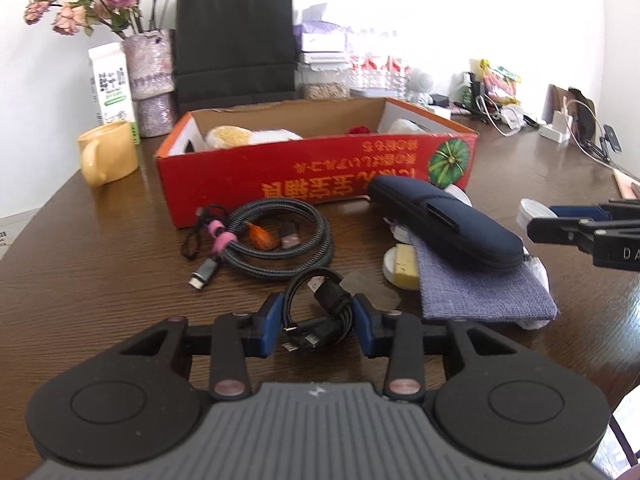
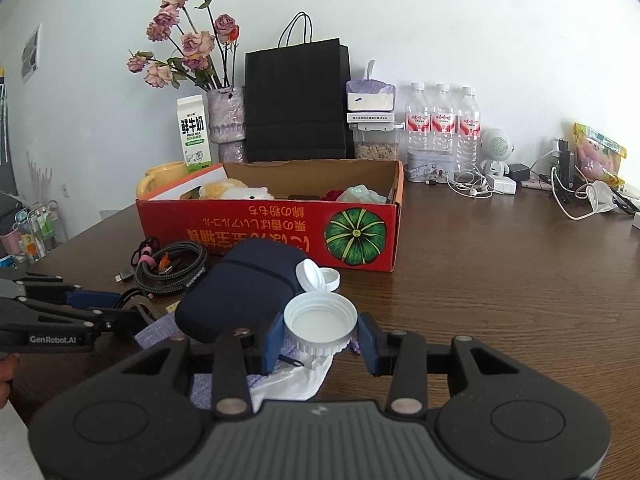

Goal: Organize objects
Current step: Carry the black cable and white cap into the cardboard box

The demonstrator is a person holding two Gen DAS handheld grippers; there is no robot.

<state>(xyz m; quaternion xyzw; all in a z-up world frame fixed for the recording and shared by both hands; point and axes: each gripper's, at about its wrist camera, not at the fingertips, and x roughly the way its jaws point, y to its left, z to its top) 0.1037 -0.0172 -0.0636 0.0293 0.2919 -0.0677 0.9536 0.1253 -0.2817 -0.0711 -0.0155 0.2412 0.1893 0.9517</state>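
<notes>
right hand-held gripper | clamps white lid | red box behind

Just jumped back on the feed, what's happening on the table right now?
A person is tidying loose items beside the red box, one hand-held gripper per hand. The left hand-held gripper has its fingers around a small black cable bundle on the table. The right hand-held gripper is clamped on a white jar lid. The braided cable, navy case and purple cloth are still out.

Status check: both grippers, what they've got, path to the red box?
Left gripper closed on black cable bundle. Right gripper holding white lid. Red box open; navy case lies between.
</notes>
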